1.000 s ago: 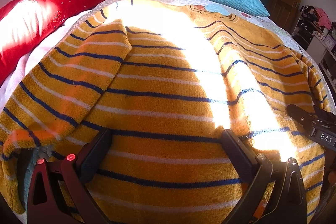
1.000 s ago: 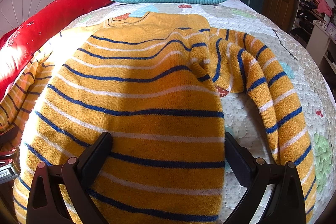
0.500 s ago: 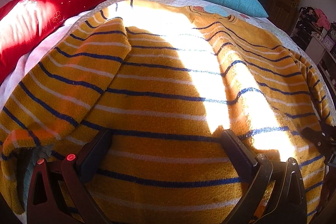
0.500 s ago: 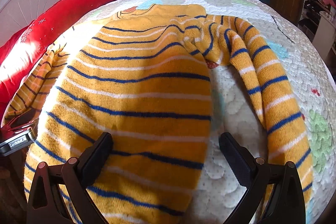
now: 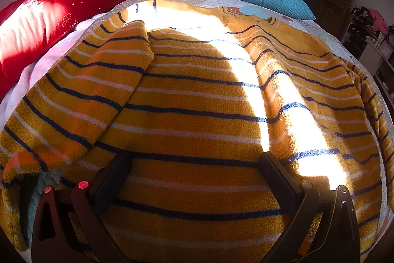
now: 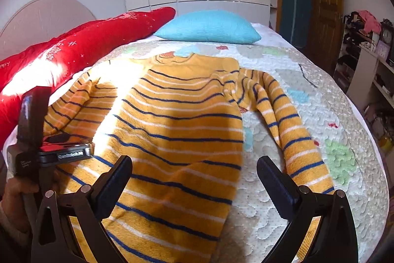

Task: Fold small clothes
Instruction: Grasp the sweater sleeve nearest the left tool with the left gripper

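Observation:
A yellow sweater with blue and white stripes [image 5: 197,102] lies flat on the bed, collar at the far end. Its left sleeve [image 5: 81,95] is folded in over the body. Its right sleeve [image 6: 293,130] lies spread out on the quilt. My left gripper [image 5: 194,166] is open, low over the sweater's hem area, holding nothing. My right gripper [image 6: 194,171] is open and raised above the sweater's right hem edge, empty. The left gripper's body also shows in the right wrist view [image 6: 41,139] at the left.
A red bolster [image 6: 73,51] runs along the left side and a turquoise pillow [image 6: 209,27] sits at the head. The patterned quilt [image 6: 320,115] covers the bed. Shelves with clutter [image 6: 369,46] and a wooden door [image 6: 325,14] stand at the right.
My right gripper has lifted and drawn back from the sweater, so more of the bed and room shows. The left gripper has barely moved. The sweater lies as before.

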`<act>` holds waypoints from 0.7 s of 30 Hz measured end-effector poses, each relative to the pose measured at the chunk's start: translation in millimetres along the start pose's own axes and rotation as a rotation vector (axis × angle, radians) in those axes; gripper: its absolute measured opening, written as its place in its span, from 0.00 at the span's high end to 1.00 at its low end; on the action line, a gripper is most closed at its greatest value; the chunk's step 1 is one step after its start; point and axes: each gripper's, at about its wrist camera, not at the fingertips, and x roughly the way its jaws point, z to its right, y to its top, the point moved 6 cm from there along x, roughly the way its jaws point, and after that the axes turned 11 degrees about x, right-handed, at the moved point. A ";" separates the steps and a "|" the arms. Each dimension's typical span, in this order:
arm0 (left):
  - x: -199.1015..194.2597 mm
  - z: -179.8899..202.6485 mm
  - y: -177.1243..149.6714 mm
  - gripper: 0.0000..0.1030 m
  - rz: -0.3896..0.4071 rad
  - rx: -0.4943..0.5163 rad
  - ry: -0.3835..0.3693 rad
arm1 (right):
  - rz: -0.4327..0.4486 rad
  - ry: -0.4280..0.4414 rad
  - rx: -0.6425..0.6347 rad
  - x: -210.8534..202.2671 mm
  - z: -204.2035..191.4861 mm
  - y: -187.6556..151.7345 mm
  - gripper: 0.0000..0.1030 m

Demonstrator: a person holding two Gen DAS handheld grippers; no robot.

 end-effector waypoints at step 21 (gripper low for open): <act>-36.5 -6.6 0.0 0.34 0.027 0.009 -0.012 | -0.205 0.082 0.064 46.0 -30.4 -51.0 0.31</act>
